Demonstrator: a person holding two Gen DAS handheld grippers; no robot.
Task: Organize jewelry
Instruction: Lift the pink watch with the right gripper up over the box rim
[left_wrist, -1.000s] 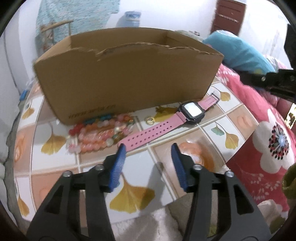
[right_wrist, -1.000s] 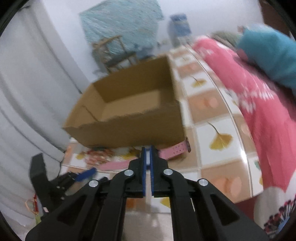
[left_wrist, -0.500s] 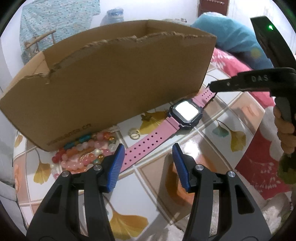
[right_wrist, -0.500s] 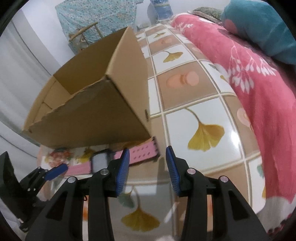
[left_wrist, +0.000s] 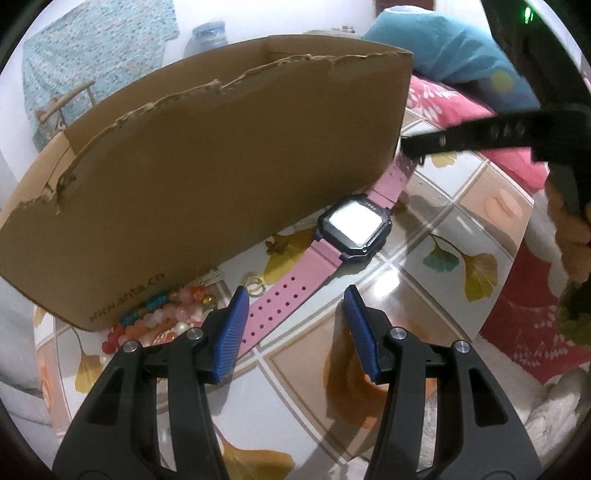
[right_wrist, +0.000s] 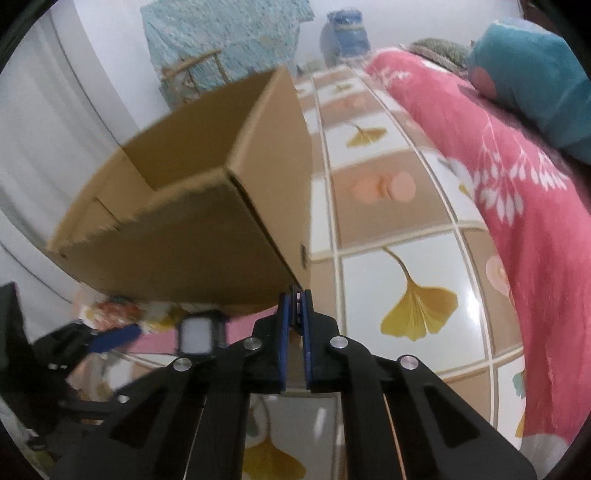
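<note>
- Pink-strapped smartwatch (left_wrist: 351, 230): lay flat on the leaf-patterned tabletop (left_wrist: 461, 206), close against the cardboard box (left_wrist: 221, 177).
- Right gripper (right_wrist: 294, 295): jaws had just been closing, clamped on the far end of the watch strap at the box corner.
- Left gripper (left_wrist: 293, 314): jaws parted, empty, above the near strap end.
- Bead bracelets (left_wrist: 159, 317) and small gold ring (left_wrist: 255, 286): beside the box's foot.

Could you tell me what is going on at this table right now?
A person is sorting jewelry with two handheld grippers. The right gripper has shut on what looks like the far strap end of the pink watch, beside the cardboard box. The left gripper is open above the near strap. Bead bracelets and a ring lie on the table.
</note>
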